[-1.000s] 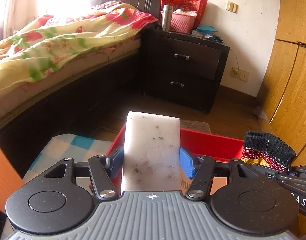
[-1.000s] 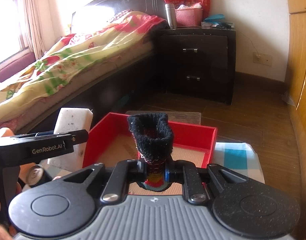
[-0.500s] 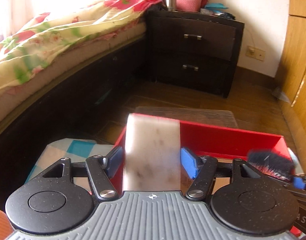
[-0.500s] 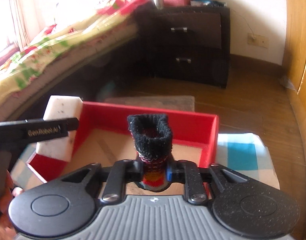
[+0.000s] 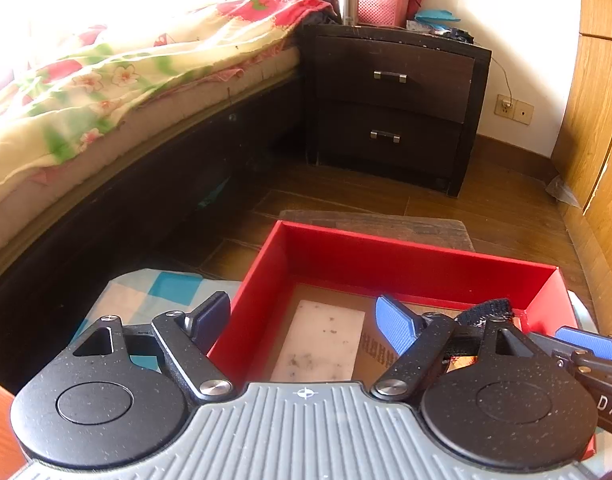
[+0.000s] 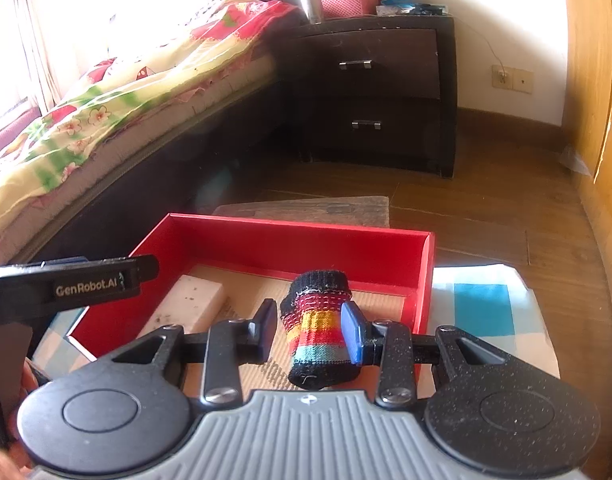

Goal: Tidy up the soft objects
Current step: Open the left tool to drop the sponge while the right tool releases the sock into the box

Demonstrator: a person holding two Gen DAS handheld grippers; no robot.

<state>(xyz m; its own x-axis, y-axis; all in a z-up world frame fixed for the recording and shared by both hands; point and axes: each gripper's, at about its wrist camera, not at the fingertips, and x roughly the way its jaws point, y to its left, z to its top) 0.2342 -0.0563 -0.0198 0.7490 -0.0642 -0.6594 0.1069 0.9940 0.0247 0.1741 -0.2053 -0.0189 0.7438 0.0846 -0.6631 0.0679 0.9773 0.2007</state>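
A white speckled sponge block (image 5: 321, 340) lies flat on the cardboard floor of the red box (image 5: 385, 250), at its left side; it also shows in the right wrist view (image 6: 188, 306). My left gripper (image 5: 304, 322) is open above the sponge, empty. A rainbow-striped knit sleeve with black cuffs (image 6: 319, 330) lies in the red box (image 6: 290, 236) between the spread fingers of my right gripper (image 6: 309, 330), which is open. The sleeve's black cuff (image 5: 487, 309) peeks out behind my left gripper's body.
The box sits on a blue-and-white checked cloth (image 6: 481, 308). Beyond it are a flat stone slab (image 5: 385, 222) on the wood floor, a dark nightstand (image 5: 389, 100), a bed with a floral quilt (image 5: 106, 80) at left and a wooden wardrobe (image 5: 597, 100) at right.
Both grippers moved down over the red box and opened. The sponge dropped from my left gripper onto the box floor. The sleeve left my right gripper and lies in the box.
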